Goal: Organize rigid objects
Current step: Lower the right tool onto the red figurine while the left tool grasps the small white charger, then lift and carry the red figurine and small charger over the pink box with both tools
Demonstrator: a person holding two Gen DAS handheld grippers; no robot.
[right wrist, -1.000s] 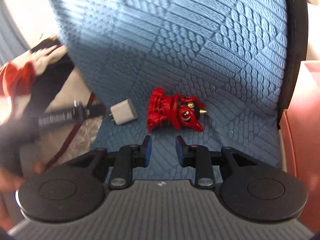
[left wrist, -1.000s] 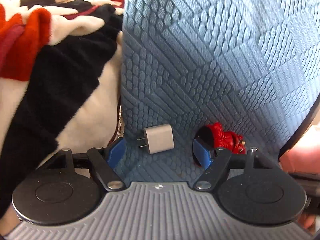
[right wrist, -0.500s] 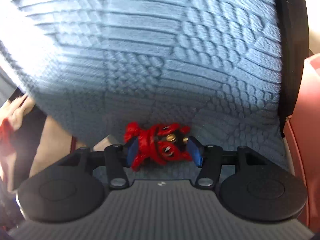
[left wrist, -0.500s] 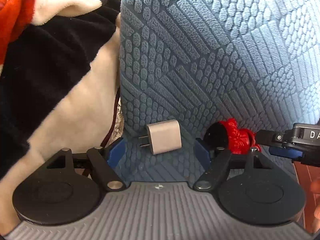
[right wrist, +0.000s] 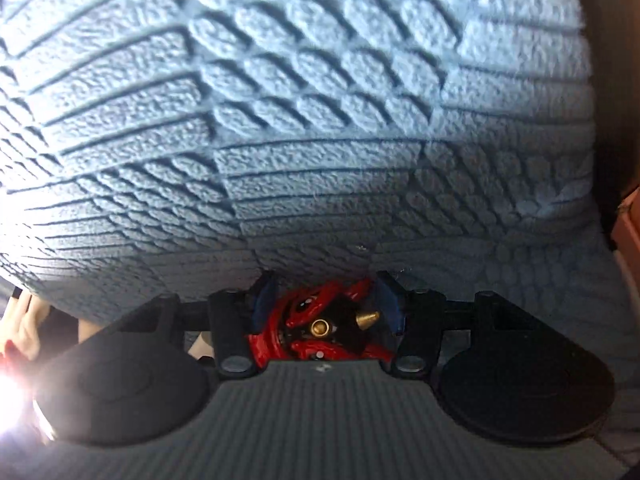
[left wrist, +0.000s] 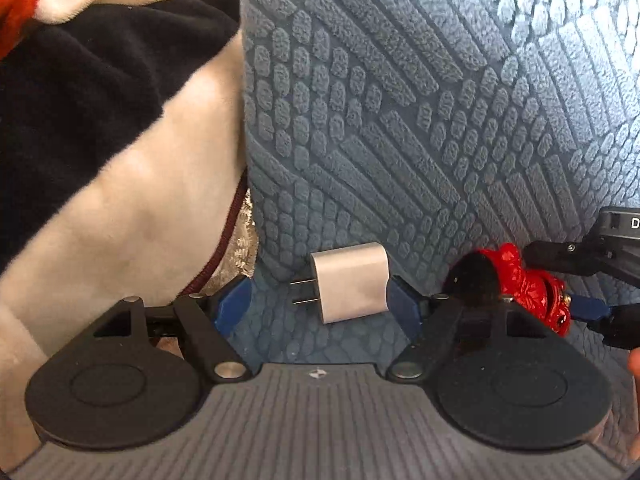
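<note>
Blue textured cushion (left wrist: pixel 400 120) as backdrop, black, cream and red fleece blanket (left wrist: pixel 100 120) at left; left gripper (left wrist: pixel 316 304) spread wide around white charger (left wrist: pixel 352 282), pads apart from it; right gripper (right wrist: pixel 326 306) straddling red figurine (right wrist: pixel 320 328), grip unclear

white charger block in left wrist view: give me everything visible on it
The white charger block is a small rounded-corner cube, matte and plastic-looking, with two flat metal prongs pointing left. It lies on the blue textured cushion, between the left gripper's open jaws, near the right pad; contact is unclear. The red figurine sits apart to its right.
</note>
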